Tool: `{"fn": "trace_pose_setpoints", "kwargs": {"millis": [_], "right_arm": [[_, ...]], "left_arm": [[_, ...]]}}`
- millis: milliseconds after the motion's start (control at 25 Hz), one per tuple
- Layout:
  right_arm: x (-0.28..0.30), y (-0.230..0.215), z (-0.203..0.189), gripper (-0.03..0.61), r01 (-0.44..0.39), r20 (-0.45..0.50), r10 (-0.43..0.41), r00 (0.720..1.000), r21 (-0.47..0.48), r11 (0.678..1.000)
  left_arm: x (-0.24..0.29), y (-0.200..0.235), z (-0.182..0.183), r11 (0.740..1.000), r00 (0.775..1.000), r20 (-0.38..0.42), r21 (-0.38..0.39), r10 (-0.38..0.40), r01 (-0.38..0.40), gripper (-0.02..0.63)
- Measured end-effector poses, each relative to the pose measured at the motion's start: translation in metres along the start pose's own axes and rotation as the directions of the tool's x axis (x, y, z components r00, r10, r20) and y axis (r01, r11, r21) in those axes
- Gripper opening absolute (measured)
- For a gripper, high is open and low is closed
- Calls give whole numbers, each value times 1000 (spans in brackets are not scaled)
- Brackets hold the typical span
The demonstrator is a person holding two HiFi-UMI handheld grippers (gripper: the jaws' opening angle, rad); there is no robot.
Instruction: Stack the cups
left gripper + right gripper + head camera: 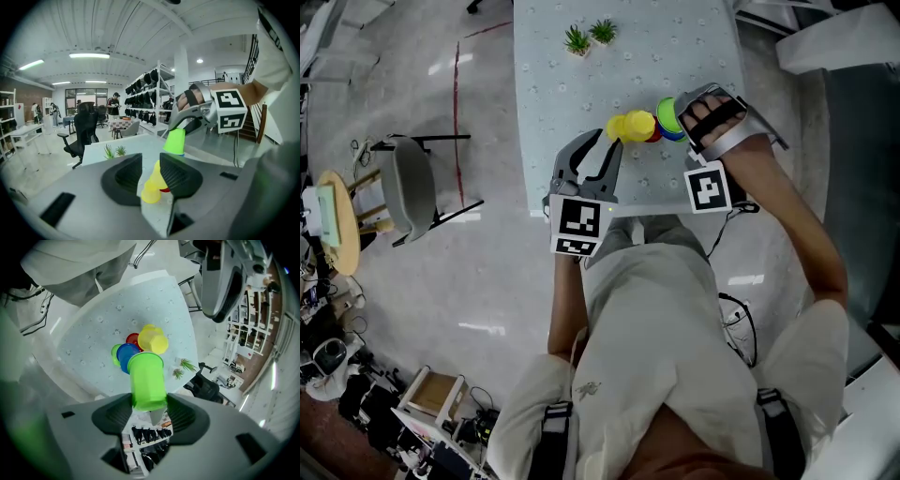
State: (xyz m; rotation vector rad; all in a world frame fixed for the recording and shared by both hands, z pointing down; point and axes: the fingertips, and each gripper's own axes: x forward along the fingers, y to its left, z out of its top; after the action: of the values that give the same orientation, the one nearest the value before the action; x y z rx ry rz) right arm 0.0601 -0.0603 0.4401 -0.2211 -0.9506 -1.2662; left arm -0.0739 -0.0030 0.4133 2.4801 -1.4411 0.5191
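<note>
Cups: lime-green cup [147, 380] was clamped in the right claw [680, 119]. The pads pressed on both sides of its base end, with the jaws spread fairly wide around it. It was held mouth-down above the worktop [581, 94], directly over the cluster of other cups. In the right gripper view its rim sat just over the blue cup [124, 356].

Cluster on the worktop, near the edge closest to the person:
- The blue cup had a second green cup [114, 355] showing from under it.
- A red cup [132, 338] sat against the blue one.
- The yellow cups [630, 125] were nested together, lying tilted on their side and touching the red one.

Left claw [151, 174] was low at the worktop edge, pointed at the yellow cups. Its jaws were nearly together with only a narrow slot between them. The yellow cups showed through that slot, just past the tips. I saw no pad pressing on them, so nothing was gripped there.

The right claw's marker cube [707, 189] hung over the near edge of the worktop. Two small potted plants [589, 37] stood at the far end, well apart from the cups. A grey chair [408, 187] stood on the floor off to the left of the worktop.
</note>
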Motion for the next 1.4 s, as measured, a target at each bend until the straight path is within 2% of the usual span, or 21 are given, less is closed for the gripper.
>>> {"fn": "trace_pose_setpoints", "kwargs": {"millis": [240,480,680,960,1400], "right_arm": [[0,-5,5,236,-4,-42,2,999,-36,999],[-2,-8,18,236,2,-33,-4,999,-62,998],[-1,-7,25,238,-4,-24,2,1000,-65,998],[2,-11,22,239,-7,-62,3,998,-68,998],[0,-12,32,270,-9,-31,8,999,-42,999]], "left_arm": [[-5,0,-3,1000,1000,2,-7,7,-7,123],[-9,3,-6,1000,1000,6,-13,14,-14,123],[-12,6,-8,1000,1000,6,-15,15,-15,123],[-18,10,-12,1000,1000,4,-16,18,-18,123],[-22,12,-13,1000,1000,6,-17,16,-16,123]]}}
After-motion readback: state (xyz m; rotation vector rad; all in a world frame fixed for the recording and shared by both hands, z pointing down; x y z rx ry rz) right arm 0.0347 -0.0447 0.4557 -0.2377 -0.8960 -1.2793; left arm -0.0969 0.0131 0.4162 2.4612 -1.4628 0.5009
